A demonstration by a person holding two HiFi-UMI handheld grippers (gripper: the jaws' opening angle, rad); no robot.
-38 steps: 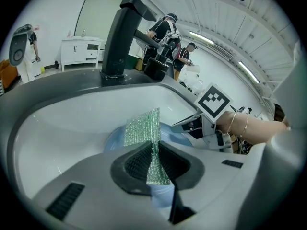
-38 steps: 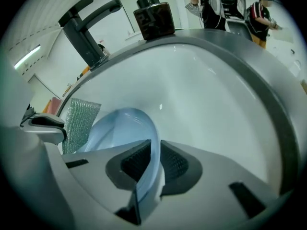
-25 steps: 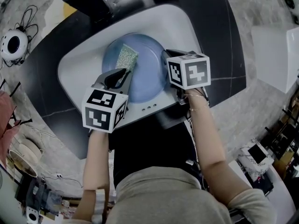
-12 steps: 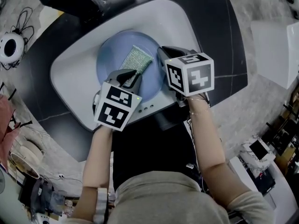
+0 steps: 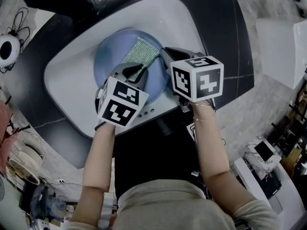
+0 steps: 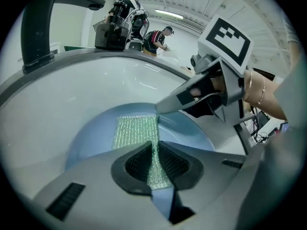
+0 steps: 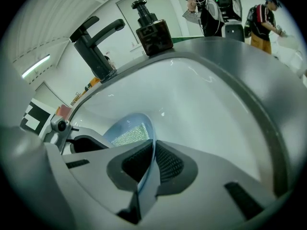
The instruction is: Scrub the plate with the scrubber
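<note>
A pale blue plate [image 5: 111, 56] lies in the white sink basin [image 5: 67, 80]. A green mesh scrubber [image 5: 139, 52] rests flat on the plate's face. My left gripper [image 5: 135, 72] is shut on the scrubber's near end; in the left gripper view the scrubber [image 6: 136, 133] runs from between the pads out over the plate [image 6: 91, 133]. My right gripper [image 5: 164, 53] is shut on the plate's right rim; in the right gripper view the thin blue rim [image 7: 149, 157] stands edge-on between the pads, with the scrubber [image 7: 129, 134] beyond it.
A black tap [image 7: 96, 44] and a dark soap dispenser [image 7: 152, 30] stand behind the basin. The sink sits in a dark countertop [image 5: 225, 42]. People stand in the background [image 7: 261, 20]. Cables and small devices lie on the floor at the left [image 5: 9, 47].
The left gripper has swept the scrubber from the plate's upper left across to its right side, next to the right gripper. The right gripper keeps its hold on the rim.
</note>
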